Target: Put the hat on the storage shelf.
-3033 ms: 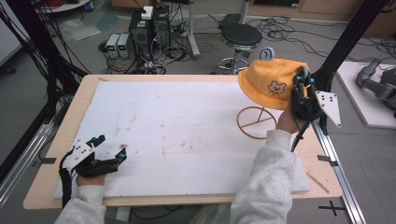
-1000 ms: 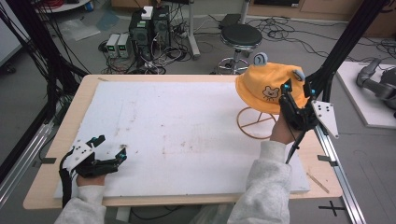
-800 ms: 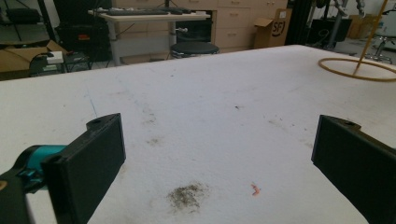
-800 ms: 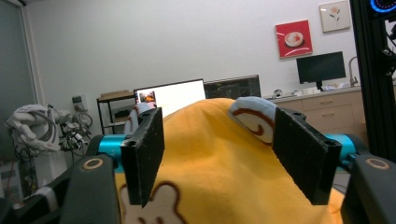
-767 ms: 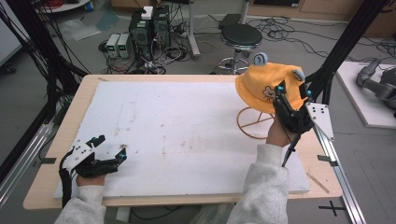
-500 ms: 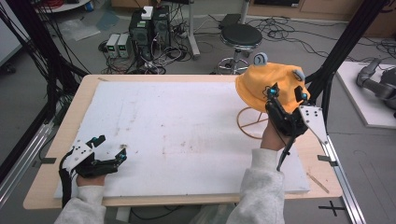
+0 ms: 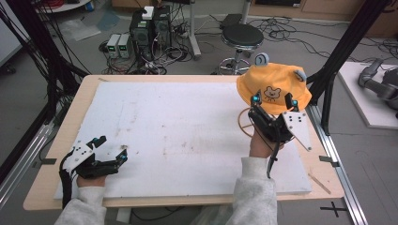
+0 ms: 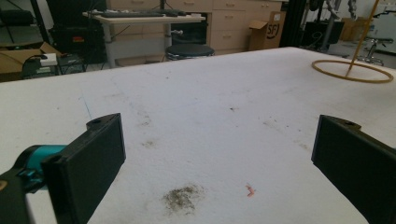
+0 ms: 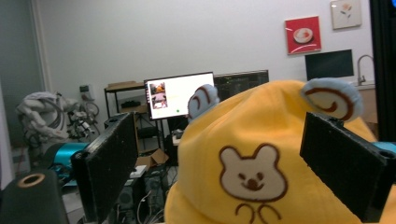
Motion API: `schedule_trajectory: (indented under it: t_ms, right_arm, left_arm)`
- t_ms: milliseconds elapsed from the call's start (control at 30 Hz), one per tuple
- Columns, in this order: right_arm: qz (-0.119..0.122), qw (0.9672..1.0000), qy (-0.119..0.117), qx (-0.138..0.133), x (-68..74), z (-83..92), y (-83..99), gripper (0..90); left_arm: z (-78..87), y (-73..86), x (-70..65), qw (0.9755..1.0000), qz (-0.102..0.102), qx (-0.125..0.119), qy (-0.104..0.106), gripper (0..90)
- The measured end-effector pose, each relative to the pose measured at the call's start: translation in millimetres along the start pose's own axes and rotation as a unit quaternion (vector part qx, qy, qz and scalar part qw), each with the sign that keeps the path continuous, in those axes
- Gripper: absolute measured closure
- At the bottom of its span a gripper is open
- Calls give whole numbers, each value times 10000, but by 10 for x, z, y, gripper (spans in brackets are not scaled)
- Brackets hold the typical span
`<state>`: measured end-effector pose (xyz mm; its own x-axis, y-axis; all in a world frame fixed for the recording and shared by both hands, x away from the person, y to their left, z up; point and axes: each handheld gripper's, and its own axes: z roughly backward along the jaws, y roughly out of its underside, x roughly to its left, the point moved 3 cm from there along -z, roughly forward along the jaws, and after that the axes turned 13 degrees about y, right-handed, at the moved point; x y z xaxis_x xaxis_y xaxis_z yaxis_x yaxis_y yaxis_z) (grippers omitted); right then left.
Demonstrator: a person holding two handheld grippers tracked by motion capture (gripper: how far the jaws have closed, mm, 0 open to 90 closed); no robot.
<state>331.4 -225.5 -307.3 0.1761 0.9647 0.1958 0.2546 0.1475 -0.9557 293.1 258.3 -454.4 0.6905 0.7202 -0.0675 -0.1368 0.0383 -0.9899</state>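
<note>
Right gripper [image 7: 273,99] newly backed off the hat [image 7: 274,84], jaws just opened.

Wooden table [image 7: 56,187] topped with a stained white board [image 7: 187,136]. Near the right far corner of the board, a thin wooden ring stand [image 8: 352,71] standing directly on it. Close to the left tool [image 7: 109,149], a grey smudge [image 8: 182,198] and a small red scrap [image 8: 251,190].

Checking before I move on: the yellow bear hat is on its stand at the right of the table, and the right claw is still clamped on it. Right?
Not quite. The hat is on its stand, but the right claw has just been opening; the right gripper view shows its jaws spread apart in front of the hat, not pressing on it.
</note>
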Motion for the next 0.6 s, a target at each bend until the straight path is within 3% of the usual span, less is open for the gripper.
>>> schedule_trajectory:
  t_ms: [600]
  right_arm:
    - [101, 9993, -285, 200, 183, 218, 266, 113]
  left_arm:
    - [0, 0, -1, 10000, -7, -4, -2, 32]
